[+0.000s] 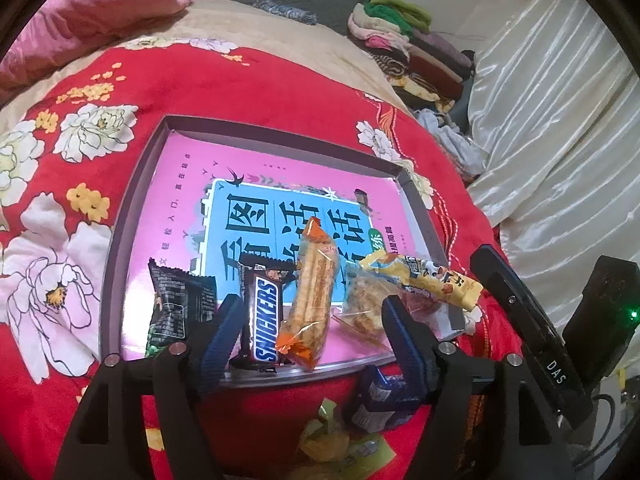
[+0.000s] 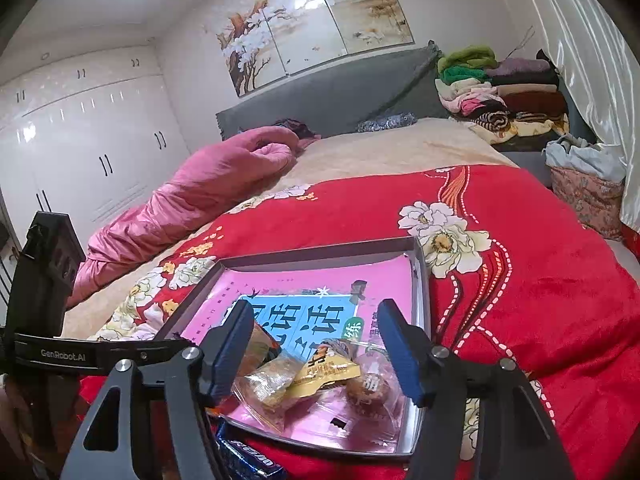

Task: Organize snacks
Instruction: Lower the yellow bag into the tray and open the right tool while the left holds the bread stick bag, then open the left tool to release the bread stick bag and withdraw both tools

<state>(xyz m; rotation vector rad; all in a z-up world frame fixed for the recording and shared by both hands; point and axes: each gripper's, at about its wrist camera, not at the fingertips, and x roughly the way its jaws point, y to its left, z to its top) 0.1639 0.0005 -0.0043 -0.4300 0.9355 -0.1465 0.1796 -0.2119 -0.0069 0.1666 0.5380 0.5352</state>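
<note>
Snacks crowd the near edge of the shallow tray [image 1: 138, 184] on the red bedspread [image 1: 248, 88], its far half bare: one Snickers bar [image 1: 262, 320], one orange wafer pack [image 1: 314, 280], one dark packet [image 1: 180, 304], three clear or yellow packs. Left gripper [image 1: 310, 324] and right gripper [image 2: 316, 348] hover with jaws apart, gripping nothing. One blue Oreo pack [image 2: 248, 460] lies outside.

Tray's [image 1: 136, 216] far half clear; snacks [image 1: 312, 280] crowd near edge

Both grippers: black linkage arms with silver screws, blue fingers [image 1: 224, 332], white "GenRobot.AI" lettering.
</note>
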